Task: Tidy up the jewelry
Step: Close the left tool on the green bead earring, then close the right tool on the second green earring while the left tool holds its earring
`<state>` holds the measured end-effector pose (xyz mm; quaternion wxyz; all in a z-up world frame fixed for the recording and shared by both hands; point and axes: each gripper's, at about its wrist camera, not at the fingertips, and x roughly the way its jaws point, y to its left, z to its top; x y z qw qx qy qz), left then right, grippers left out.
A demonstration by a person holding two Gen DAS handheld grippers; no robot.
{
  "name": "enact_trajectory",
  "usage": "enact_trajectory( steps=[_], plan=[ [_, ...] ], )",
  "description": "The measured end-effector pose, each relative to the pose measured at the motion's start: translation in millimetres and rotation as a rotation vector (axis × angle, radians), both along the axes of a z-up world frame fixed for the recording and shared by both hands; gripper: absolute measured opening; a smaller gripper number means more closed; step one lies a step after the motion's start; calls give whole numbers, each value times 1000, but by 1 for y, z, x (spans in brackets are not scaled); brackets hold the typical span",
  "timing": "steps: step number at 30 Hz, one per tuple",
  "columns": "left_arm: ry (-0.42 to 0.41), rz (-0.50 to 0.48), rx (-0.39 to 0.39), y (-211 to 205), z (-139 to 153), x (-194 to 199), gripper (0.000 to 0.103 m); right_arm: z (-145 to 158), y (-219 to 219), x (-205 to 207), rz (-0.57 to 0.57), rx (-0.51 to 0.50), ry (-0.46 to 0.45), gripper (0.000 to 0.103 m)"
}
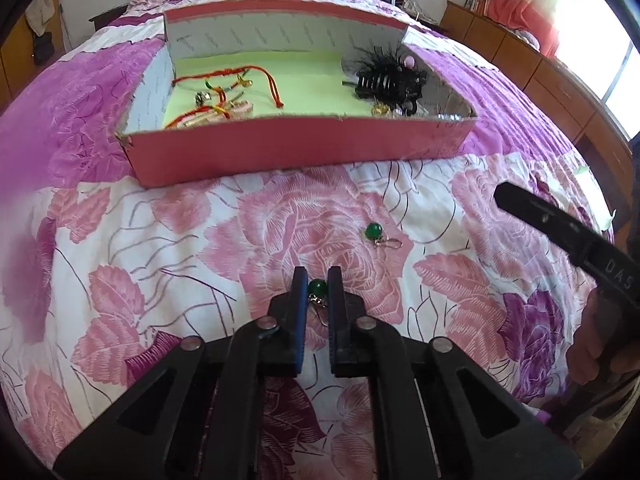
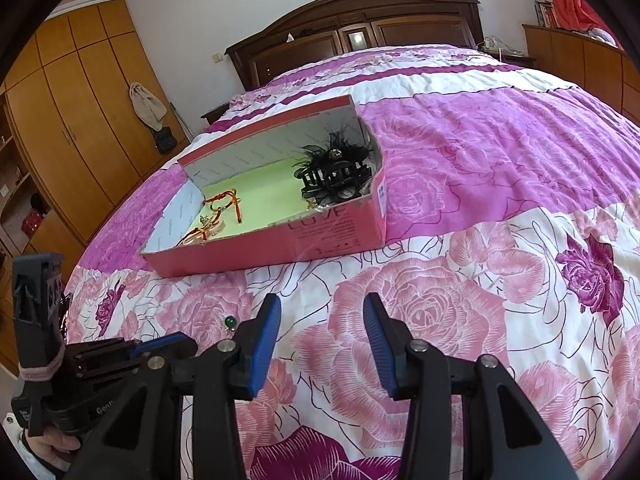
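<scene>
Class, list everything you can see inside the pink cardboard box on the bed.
Inside the pink box, on its green lining: red cord bracelets at one end, a black feathered hair claw at the other. Small gold pieces beside the claw are partly hidden by the wall.

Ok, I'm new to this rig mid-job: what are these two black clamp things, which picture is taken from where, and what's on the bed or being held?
Each clamp is a hand-held two-finger gripper with a camera looking along its fingers. The left wrist view shows the left gripper shut on a green bead earring on the floral bedspread. A second green earring lies loose just beyond it. The right wrist view shows the right gripper open and holding nothing. Ahead sits a pink box with a green floor, holding red cord bracelets at one end and a black feathered hair clip at the other.
</scene>
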<state>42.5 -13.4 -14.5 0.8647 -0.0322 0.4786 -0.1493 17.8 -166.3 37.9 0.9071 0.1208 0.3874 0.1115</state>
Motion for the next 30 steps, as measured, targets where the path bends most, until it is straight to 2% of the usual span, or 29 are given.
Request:
enact_trajectory(
  steps=[9, 18, 25, 30],
  plan=[
    [-57, 74, -4, 25, 14, 4, 1, 1, 19, 1, 52, -20, 8, 46],
    [-86, 113, 15, 38, 17, 4, 1, -6, 60, 7, 182, -65, 23, 46],
    [-89, 116, 10, 40, 17, 4, 1, -19, 79, 23, 230, -64, 73, 38],
    [-86, 119, 6, 40, 15, 5, 1, -28, 93, 34, 253, -100, 100, 34]
  ],
)
